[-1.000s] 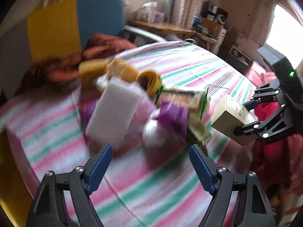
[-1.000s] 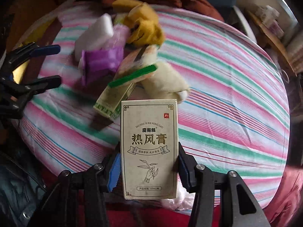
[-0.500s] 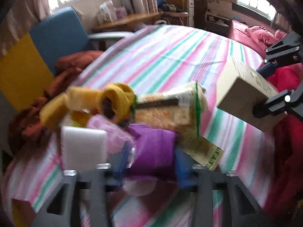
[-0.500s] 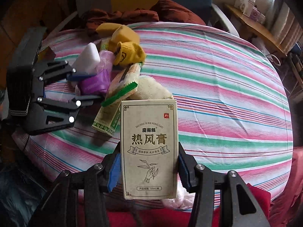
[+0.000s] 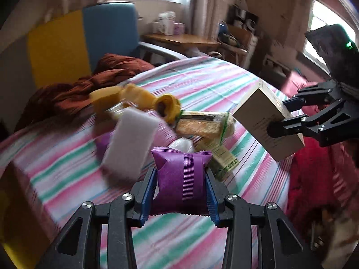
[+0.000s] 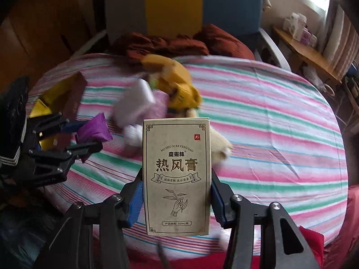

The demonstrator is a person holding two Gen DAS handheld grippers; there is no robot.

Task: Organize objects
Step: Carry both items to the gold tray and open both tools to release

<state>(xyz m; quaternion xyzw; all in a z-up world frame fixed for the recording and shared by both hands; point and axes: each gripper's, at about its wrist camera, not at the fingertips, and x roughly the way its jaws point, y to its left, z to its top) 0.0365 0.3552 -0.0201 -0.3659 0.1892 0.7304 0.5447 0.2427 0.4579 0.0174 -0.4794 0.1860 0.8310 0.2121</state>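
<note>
My left gripper (image 5: 180, 192) is shut on a purple crinkled packet (image 5: 182, 179) and holds it above the striped bed (image 5: 202, 83); it also shows in the right wrist view (image 6: 94, 130). My right gripper (image 6: 177, 192) is shut on a beige carton with Chinese print (image 6: 177, 179), held upright over the bed's near edge; the carton shows at the right of the left wrist view (image 5: 267, 125). On the bed lie a white block (image 5: 130, 141), yellow cloth (image 5: 143, 100), a green-edged snack pack (image 5: 202, 125) and a small green-printed box (image 5: 219, 157).
A rust-brown blanket (image 5: 89, 89) is bunched at the bed's far end by a blue and yellow headboard (image 5: 74, 40). A red cloth (image 5: 314, 179) hangs at the right edge. A brown and gold box (image 6: 60, 98) stands at the left corner. Wooden shelves (image 5: 179, 38) lie beyond.
My left gripper has closed on the purple packet and lifted it off the pile. The white block has shifted. The right gripper has kept hold of the carton and tilted up.
</note>
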